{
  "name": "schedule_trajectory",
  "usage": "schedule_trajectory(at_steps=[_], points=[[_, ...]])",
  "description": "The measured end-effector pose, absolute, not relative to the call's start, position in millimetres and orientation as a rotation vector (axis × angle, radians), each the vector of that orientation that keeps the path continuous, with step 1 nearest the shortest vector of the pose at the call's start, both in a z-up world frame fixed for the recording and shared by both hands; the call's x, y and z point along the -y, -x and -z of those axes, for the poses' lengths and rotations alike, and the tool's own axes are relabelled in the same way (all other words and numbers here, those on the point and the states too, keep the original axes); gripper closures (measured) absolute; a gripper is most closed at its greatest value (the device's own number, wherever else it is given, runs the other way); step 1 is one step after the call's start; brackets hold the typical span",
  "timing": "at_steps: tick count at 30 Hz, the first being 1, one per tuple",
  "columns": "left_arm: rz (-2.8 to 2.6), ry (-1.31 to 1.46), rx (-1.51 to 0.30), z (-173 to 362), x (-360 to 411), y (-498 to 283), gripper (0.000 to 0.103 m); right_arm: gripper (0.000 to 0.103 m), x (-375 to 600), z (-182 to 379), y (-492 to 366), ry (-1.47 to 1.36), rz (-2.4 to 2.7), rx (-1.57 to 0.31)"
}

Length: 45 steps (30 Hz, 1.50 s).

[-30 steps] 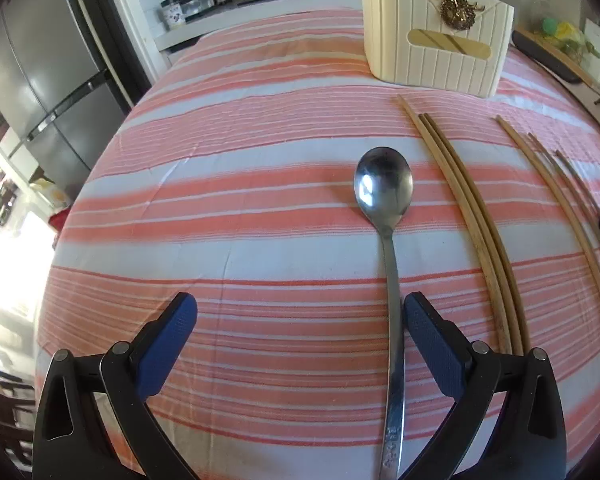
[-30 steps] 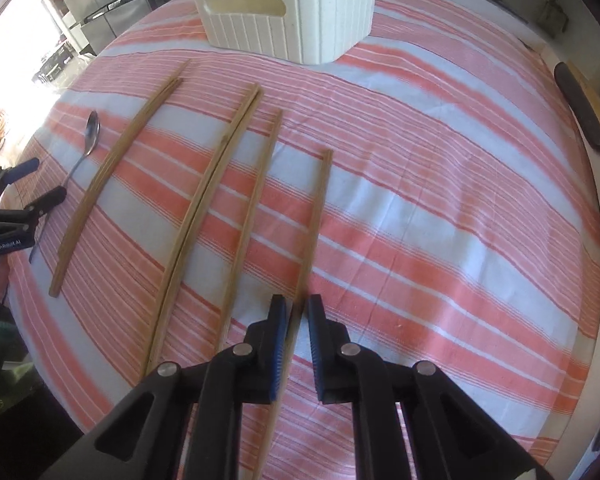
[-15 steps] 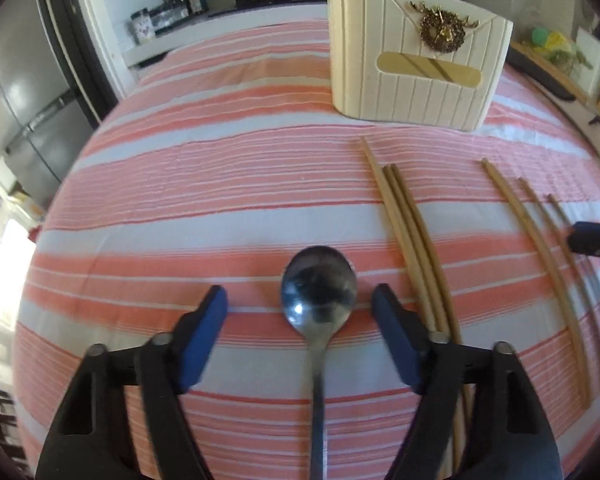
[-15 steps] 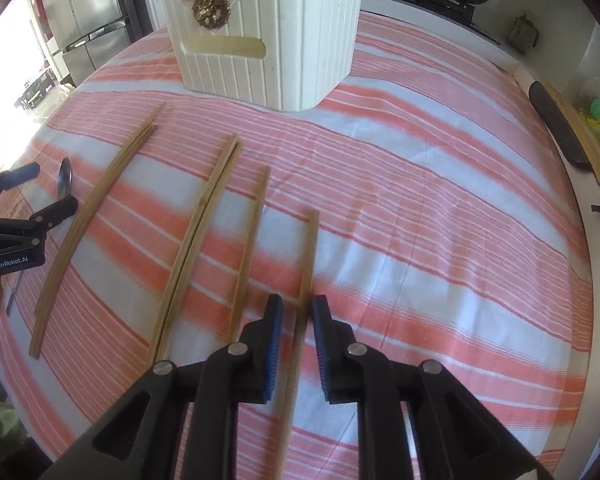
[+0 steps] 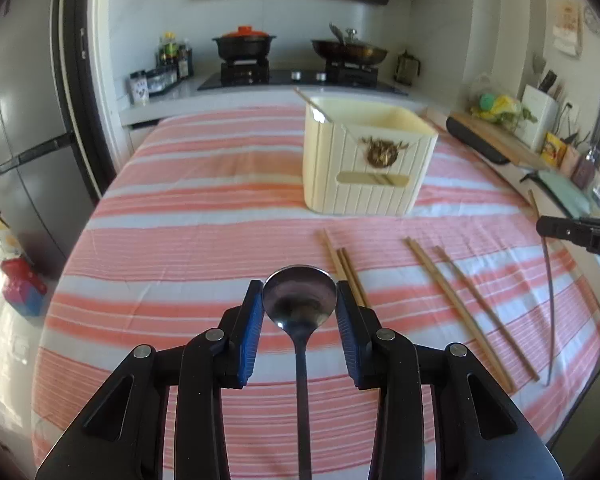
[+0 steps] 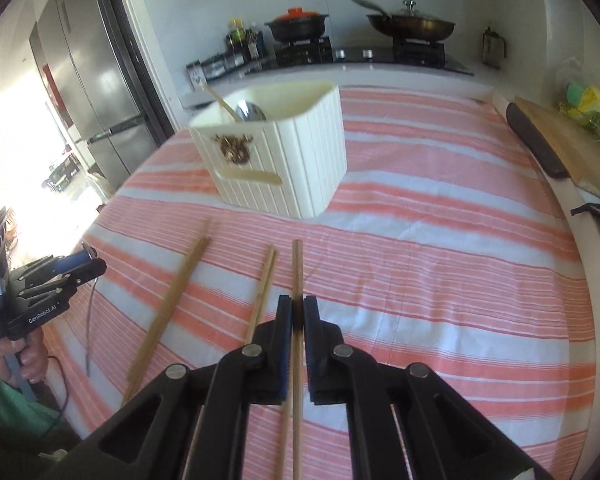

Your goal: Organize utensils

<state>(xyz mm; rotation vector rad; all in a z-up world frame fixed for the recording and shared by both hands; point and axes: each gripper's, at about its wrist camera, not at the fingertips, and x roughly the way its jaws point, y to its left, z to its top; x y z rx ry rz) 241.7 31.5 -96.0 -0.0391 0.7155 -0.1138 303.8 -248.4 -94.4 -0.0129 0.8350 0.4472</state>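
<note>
My left gripper [image 5: 300, 300] is shut on the bowl of a metal spoon [image 5: 300, 300] and holds it above the striped tablecloth, handle hanging toward me. My right gripper [image 6: 297, 312] is shut on a wooden chopstick [image 6: 297, 268] and holds it above the cloth, tip pointing at the cream utensil box [image 6: 284, 160]. The box [image 5: 364, 168] stands at the table's far middle with a spoon [image 6: 251, 112] and a stick inside. Several chopsticks [image 5: 460, 304] lie on the cloth between the grippers; they also show in the right wrist view [image 6: 172, 300].
A stove with pots [image 5: 244, 48] is behind the table. A fridge [image 5: 20, 140] stands at the left. A cutting board [image 6: 560, 144] and clutter line the right counter. The other gripper shows at the right edge [image 5: 572, 232] and at the left [image 6: 52, 276].
My left gripper has closed on the spoon's bowl and lifted it. My right gripper has lifted its chopstick off the cloth. Both views have tilted up toward the box.
</note>
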Motion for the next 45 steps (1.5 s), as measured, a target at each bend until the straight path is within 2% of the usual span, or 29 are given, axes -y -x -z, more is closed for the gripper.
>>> schedule_trajectory(at_steps=[5,12,24,35,45], points=[[0.144,0.119,-0.621,55.5,-49.1,-220.0,0.067,0.097,252.3,55.4,-268.0,-0.009,-0.459,-0.713],[0.191,0.167,-0.574,26.7,-54.5,-221.1,0.067,0.098,246.4,25.8,-247.6,-0.018,-0.441,-0.582],[0.220,0.191,-0.573,-19.9,-62.8,-293.9,0.067,0.098,226.9,-24.8,-311.0,-0.016,-0.425,-0.469],[0.212,0.188,-0.607,-18.7,-62.6,-323.6,0.067,0.098,220.2,-23.7,-353.1,0.003,-0.404,-0.483],[0.264,0.204,-0.531,-82.1,-41.8,-388.7,0.067,0.098,196.3,-80.5,-400.2,0.006,-0.444,-0.403]])
